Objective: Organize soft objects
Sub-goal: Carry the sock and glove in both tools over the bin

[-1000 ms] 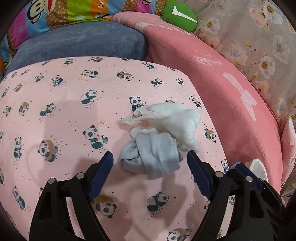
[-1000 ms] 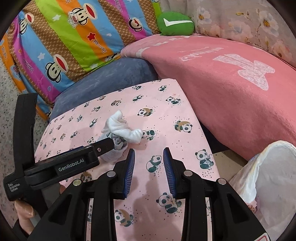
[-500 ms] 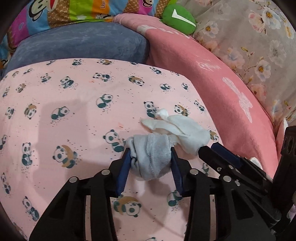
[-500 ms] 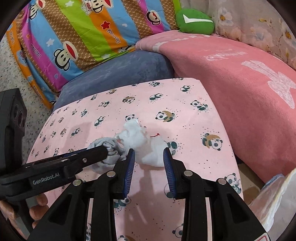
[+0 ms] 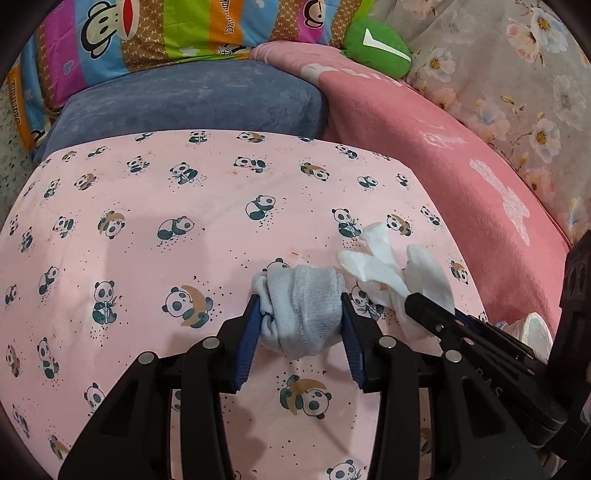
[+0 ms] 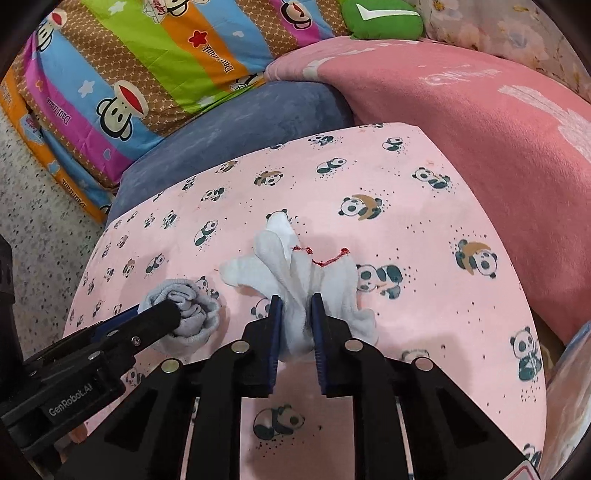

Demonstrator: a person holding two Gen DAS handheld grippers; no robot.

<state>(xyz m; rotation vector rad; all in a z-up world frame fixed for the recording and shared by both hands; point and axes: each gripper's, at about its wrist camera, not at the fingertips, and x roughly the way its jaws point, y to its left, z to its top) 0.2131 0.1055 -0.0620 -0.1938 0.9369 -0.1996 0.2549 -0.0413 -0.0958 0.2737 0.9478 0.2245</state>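
A bunched grey sock lies on the pink panda-print cushion, and my left gripper is shut on it. In the right wrist view the same grey sock sits at the left under the left gripper. A crumpled white sock with red stitching rests just to its right, with my right gripper shut on its near end. The left wrist view shows the white sock with the right gripper reaching in from the right.
A blue-grey cushion and a striped monkey-print pillow lie behind the panda cushion. A pink blanket with a green plush fills the right. A white plastic bag sits at the lower right. Speckled floor is left.
The left gripper went from open around the grey sock to shut on it. The right gripper moved onto the white sock and shut on it; the socks now lie slightly apart.
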